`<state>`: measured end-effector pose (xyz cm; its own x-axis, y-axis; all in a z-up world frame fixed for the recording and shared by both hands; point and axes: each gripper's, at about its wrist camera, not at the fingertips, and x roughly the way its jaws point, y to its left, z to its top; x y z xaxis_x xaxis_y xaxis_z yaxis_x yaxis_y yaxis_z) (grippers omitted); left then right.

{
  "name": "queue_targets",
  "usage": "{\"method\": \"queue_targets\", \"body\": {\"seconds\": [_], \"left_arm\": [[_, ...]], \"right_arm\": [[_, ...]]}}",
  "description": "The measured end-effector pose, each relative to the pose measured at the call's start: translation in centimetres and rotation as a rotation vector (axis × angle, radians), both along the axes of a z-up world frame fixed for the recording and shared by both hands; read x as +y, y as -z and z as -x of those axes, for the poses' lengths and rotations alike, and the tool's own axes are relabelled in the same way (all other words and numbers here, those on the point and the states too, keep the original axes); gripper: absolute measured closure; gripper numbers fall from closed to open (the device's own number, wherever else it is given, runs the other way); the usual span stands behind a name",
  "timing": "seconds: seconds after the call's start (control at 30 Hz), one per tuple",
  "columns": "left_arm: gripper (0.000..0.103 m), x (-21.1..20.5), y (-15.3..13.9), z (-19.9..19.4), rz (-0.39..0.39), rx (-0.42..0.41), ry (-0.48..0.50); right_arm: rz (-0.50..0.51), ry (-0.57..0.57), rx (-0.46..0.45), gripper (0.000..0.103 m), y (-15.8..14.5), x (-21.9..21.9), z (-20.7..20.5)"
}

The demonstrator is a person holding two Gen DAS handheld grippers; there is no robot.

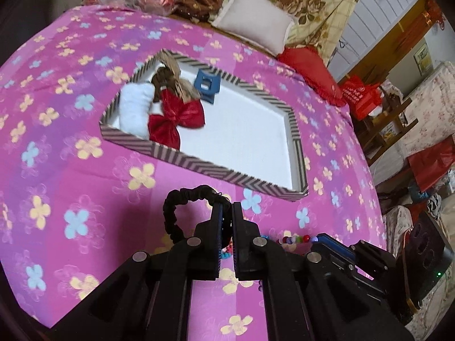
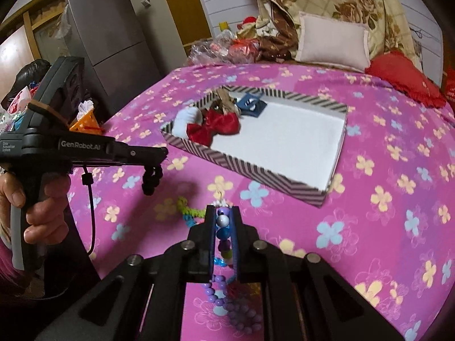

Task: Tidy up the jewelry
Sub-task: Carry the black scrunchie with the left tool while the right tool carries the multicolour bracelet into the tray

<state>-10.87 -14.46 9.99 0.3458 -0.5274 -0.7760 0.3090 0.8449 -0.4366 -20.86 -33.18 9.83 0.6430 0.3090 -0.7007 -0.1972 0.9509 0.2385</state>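
Both grippers tilt downward over the bedspread, the left gripper pinching a black scrunchie, the right gripper pinching a bead bracelet, tray at twelve o'clock.

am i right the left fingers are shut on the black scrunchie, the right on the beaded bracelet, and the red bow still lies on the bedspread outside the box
Not quite. The red bow lies inside the striped box, as the right wrist view shows. The rest holds: the left gripper is shut on the black scrunchie, and the right gripper on the beaded bracelet.
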Motion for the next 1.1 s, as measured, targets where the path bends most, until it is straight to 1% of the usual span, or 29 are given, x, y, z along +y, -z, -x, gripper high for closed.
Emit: {"method": "queue_targets", "body": {"seconds": [0.13, 0.33, 0.5, 0.63, 0.8, 1.1], "left_arm": [[0.096, 0.1, -0.9, -0.3, -0.006, -0.023, -0.009], [0.096, -0.4, -1.5, -1.5, -0.027, -0.047, -0.025], [0.096, -1.3, -1.6, -3.0, -0.049, -0.066, -0.037], [0.096, -2.2, -1.3, -4.8, -0.063, -0.076, -0.048], [0.096, -3.6, -0.4, -6.8, -0.079, -0.075, -0.05], [0.096, -5.8, 2.8, -9.3, -0.118, -0.038, -0.044]], "right_arm": [[0.006, -0.002, -0.012, 0.093, -0.8, 0.0, -0.5], [0.03, -0.005, -0.032, 0.093, -2.2, -0.1, -2.0], [0.05, 0.005, -0.047, 0.093, -3.5, -0.9, -4.3], [0.056, 0.024, -0.039, 0.093, -4.0, -2.0, -7.4], [0.059, 0.035, -0.013, 0.093, -3.2, -2.7, -11.4], [0.011, 0.013, 0.063, 0.093, 0.2, -2.3, -19.2]]}}
